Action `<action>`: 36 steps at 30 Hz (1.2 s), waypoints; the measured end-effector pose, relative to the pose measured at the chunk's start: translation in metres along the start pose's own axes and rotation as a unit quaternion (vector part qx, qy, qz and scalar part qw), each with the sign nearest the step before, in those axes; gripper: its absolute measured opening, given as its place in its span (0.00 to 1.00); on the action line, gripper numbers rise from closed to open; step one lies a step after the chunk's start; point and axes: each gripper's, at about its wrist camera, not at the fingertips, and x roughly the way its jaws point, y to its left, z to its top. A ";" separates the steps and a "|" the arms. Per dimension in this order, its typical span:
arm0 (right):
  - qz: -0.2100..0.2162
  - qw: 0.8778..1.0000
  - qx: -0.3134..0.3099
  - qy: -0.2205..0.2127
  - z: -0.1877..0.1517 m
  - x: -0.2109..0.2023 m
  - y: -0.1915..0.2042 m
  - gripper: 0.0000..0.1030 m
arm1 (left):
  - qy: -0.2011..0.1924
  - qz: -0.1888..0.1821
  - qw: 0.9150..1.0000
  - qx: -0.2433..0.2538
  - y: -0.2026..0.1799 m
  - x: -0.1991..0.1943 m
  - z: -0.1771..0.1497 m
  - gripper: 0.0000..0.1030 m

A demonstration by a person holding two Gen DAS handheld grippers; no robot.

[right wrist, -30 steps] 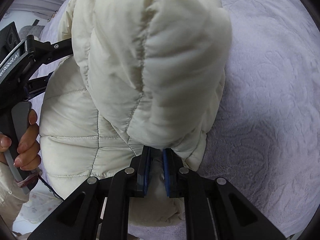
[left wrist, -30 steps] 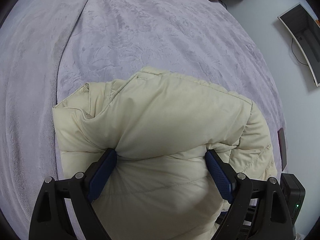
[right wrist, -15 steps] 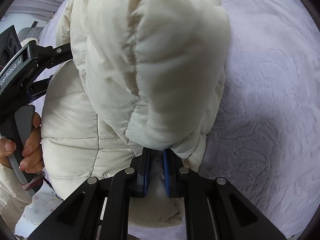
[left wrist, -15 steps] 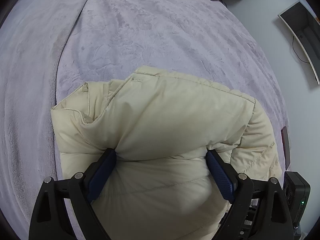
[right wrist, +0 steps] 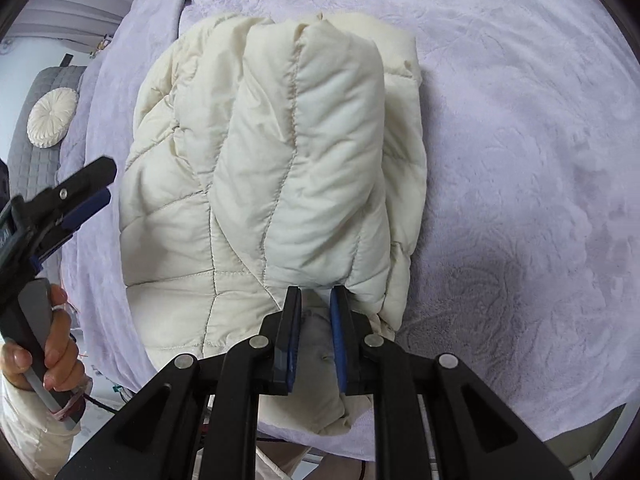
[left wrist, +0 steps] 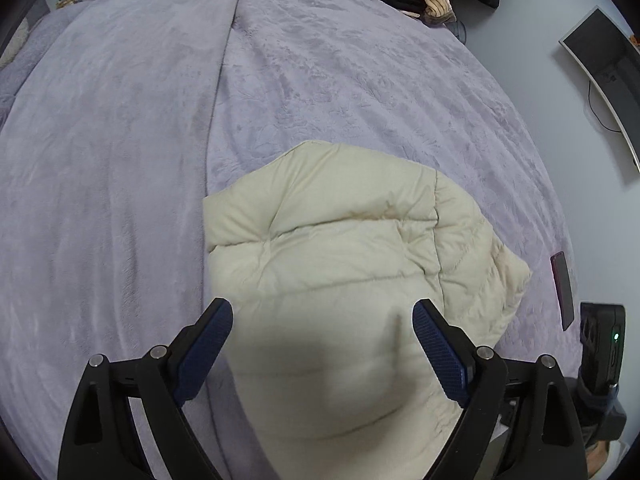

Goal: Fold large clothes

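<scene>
Folded cream jacket [left wrist: 344, 248] on lilac bedspread [left wrist: 120, 160]; left gripper [left wrist: 322, 330] fingers apart, right gripper [right wrist: 316, 300] fingers parting, gripping nothing

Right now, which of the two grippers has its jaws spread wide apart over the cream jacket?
The left gripper: its blue pads stand far apart, clear of the jacket. The right gripper shows only a narrow gap between its pads at the jacket's edge.

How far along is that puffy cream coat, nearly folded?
Mostly, it seems. The cream puffer jacket lies on the purple blanket as a compact bundle, one padded section doubled over the top. The left gripper hangs open above it. The right gripper has just been opening, nothing clamped. Possibly only tidying remains.
</scene>
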 end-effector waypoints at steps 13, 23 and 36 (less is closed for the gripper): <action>-0.068 0.994 -0.050 -0.068 -0.015 -0.068 0.072 0.80 | -0.006 0.035 0.999 -0.033 0.019 -0.066 -0.057 1.00; -0.092 0.982 -0.052 -0.156 -0.030 -0.112 0.105 1.00 | -0.049 0.055 0.997 -0.036 0.018 -0.109 -0.061 1.00; -0.132 0.975 -0.055 -0.167 -0.040 -0.134 0.125 1.00 | -0.050 0.125 0.990 -0.049 0.010 -0.136 -0.064 1.00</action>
